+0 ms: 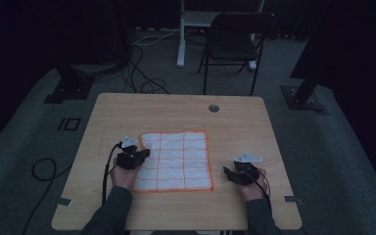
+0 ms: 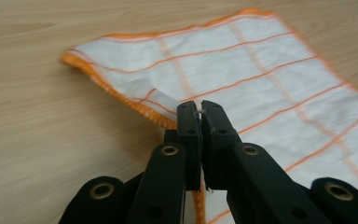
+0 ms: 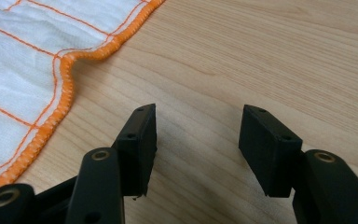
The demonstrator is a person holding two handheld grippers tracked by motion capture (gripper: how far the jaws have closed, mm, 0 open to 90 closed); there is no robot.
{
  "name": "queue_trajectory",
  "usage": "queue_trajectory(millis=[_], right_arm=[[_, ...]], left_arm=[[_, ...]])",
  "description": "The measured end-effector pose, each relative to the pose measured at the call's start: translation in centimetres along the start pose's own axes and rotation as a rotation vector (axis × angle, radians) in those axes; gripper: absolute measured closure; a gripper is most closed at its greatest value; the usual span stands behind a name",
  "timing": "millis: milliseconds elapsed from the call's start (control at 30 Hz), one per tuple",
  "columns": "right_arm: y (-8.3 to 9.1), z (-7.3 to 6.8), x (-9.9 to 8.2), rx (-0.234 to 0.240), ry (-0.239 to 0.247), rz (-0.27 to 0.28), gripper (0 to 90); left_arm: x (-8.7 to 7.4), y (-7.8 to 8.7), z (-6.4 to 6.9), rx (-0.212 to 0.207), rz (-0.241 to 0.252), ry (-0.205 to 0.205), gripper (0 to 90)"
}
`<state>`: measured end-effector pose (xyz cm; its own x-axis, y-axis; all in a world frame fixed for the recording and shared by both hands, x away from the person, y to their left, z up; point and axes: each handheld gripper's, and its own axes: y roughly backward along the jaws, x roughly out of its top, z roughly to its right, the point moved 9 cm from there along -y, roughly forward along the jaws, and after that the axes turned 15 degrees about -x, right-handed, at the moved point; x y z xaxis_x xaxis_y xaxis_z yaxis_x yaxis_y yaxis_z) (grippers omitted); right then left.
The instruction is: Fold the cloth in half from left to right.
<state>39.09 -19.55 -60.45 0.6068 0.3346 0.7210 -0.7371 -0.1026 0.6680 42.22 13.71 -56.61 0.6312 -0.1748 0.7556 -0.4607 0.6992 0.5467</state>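
- Our left gripper (image 1: 144,153) sits at the left edge of the white dish cloth with orange grid lines (image 1: 176,159), its black jaws pointing rightward onto the cloth in the high view.
- From the left gripper view, we see its jaws pressed together on the cloth's orange stitched hem (image 2: 121,95), with a sliver of fabric pinched between the pads and the edge beside them lifted slightly off the wood.
- We hold that gripper in our left hand (image 1: 123,176), which lies just below and behind it, the forearm in a dark sleeve (image 1: 110,213) coming up from the bottom edge and tilting a little to the right.
- Our right gripper (image 1: 228,172) rests to the right of the cloth, apart from it, with its jaws turned leftward toward the cloth's lower right corner.
- Through the right gripper view we see its two jaws standing wide apart over bare wood with nothing between them; the cloth's hem runs past at the upper left, clear of the left jaw.
- Our right hand (image 1: 248,188) grips it from below, wrist angled inward.
- We find the cloth spread flat near the middle of the light wooden table (image 1: 127,105), closer to our side than the far edge.
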Motion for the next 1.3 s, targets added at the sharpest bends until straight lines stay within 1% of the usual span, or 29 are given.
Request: queue_trajectory(millis=[67,333,567,700,767,900,1033,1300], right_arm=[[0.0,0.0,0.0,0.001,0.000,0.002,46.2],[0.0,-0.1,0.0,0.004,0.002,0.002,46.2],[0.0,-0.1,0.0,0.007,0.002,0.002,46.2],[0.0,-0.2,0.0,0.009,0.004,0.002,46.2],[0.0,-0.3,0.1,0.011,-0.002,0.003,46.3],[0.0,-0.4,0.2,0.014,-0.002,0.007,46.3],[0.0,-0.4,0.2,0.014,-0.002,0.006,46.3],[0.0,-0.5,0.1,0.017,0.003,0.004,46.2]], left_arm=[[0.4,-0.5,0.7,-0.012,-0.006,-0.011,87.8],[2.0,-3.0,4.2,-0.086,-0.027,-0.062,87.9],[2.9,-4.7,6.2,-0.132,-0.044,-0.082,87.9],[3.1,-5.6,6.8,-0.150,-0.052,-0.085,87.9],[3.1,-6.1,7.0,-0.156,-0.068,-0.088,87.9],[3.1,-7.1,7.4,-0.164,-0.084,-0.089,88.0],[3.5,-7.8,8.0,-0.176,-0.096,-0.100,88.0],[4.4,-8.8,9.1,-0.196,-0.097,-0.105,87.9]])
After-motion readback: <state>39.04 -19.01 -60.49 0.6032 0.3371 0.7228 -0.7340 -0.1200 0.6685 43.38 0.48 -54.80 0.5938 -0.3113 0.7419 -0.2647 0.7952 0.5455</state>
